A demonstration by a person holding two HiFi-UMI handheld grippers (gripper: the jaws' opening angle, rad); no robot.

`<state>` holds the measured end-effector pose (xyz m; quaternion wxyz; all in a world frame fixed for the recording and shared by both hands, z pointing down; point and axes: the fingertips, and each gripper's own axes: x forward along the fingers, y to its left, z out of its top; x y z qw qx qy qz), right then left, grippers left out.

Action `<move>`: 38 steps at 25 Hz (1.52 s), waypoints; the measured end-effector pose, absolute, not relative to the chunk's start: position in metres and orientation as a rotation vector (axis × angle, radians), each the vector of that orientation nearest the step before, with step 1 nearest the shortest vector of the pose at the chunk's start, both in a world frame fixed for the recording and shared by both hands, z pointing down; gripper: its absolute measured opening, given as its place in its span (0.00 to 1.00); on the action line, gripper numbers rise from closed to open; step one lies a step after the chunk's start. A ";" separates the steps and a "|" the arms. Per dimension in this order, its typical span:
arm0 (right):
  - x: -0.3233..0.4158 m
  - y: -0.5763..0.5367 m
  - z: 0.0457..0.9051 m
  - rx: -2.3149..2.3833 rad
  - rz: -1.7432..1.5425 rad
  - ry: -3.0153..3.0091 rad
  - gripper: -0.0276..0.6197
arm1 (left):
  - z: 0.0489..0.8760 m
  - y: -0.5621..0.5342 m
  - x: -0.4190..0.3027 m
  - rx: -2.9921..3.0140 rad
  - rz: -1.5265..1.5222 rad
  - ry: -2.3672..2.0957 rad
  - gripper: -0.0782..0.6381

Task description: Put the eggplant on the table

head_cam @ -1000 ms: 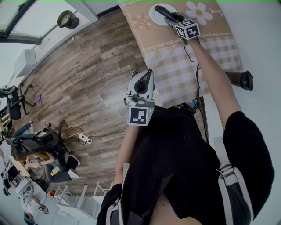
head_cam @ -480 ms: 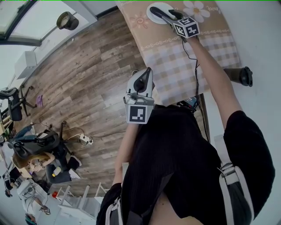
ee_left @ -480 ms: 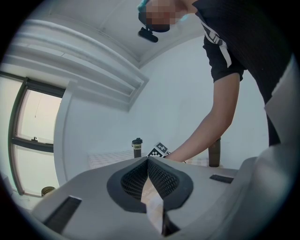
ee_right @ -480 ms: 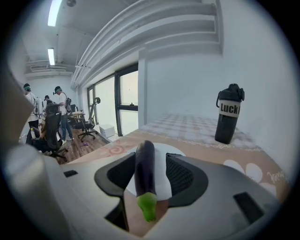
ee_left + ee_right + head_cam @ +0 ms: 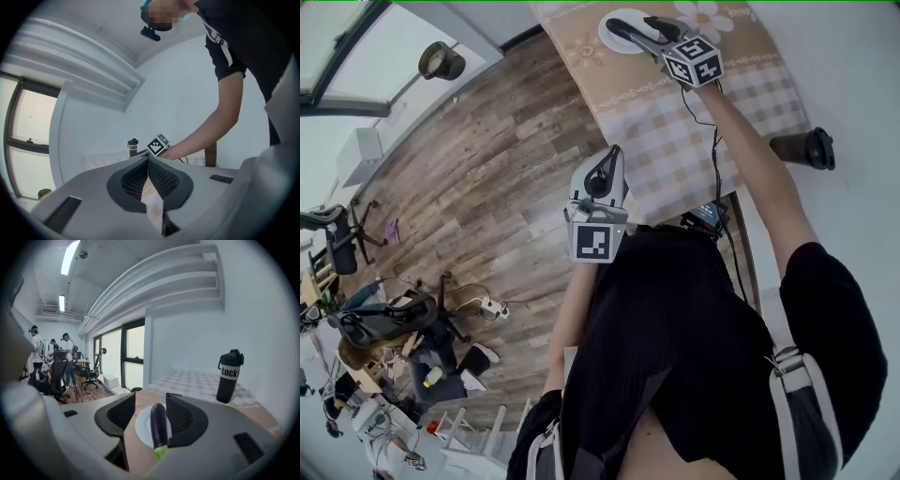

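A dark purple eggplant with a green stem lies lengthwise on a white plate on the table. My right gripper is open around it: the right jaw is against the eggplant, and the plate shows in the gap beside the left jaw. In the head view the right gripper reaches over the plate at the table's far end. My left gripper hangs off the table's near corner, shut and empty. Its pads meet in the left gripper view.
The table wears a beige checked cloth with flower prints. A black bottle stands at its right edge and also shows as a black bottle beyond the plate. Wooden floor, office chairs and people are to the left.
The head view has drifted slightly, so plate and right gripper sit a little further left. The right gripper stays at the plate. The left gripper has not moved.
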<state>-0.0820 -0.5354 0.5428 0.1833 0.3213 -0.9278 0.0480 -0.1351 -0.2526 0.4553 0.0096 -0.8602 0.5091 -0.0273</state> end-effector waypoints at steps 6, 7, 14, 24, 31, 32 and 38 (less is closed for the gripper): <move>-0.078 -0.500 0.503 0.889 0.064 -2.707 0.37 | 0.446 -0.252 -0.124 -2.681 -0.072 1.542 0.10; -0.077 -0.495 0.497 0.888 0.054 -2.719 0.37 | 0.446 -0.251 -0.121 -2.686 -0.079 1.532 0.10; -0.060 -0.456 0.457 0.904 -0.015 -2.790 0.37 | 0.435 -0.245 -0.102 -2.683 -0.061 1.468 0.10; -0.046 -0.383 0.388 0.892 -0.139 -2.912 0.37 | 0.424 -0.238 -0.092 -2.692 -0.072 1.482 0.10; -0.038 -0.338 0.366 0.945 -0.144 -2.987 0.37 | 0.415 -0.234 -0.090 -2.659 -0.046 1.501 0.10; -0.038 -0.332 0.366 0.946 -0.136 -2.996 0.37 | 0.413 -0.233 -0.091 -2.654 -0.040 1.500 0.10; -0.033 -0.302 0.370 0.940 -0.112 -3.017 0.34 | 0.413 -0.226 -0.094 -2.647 -0.052 1.540 0.10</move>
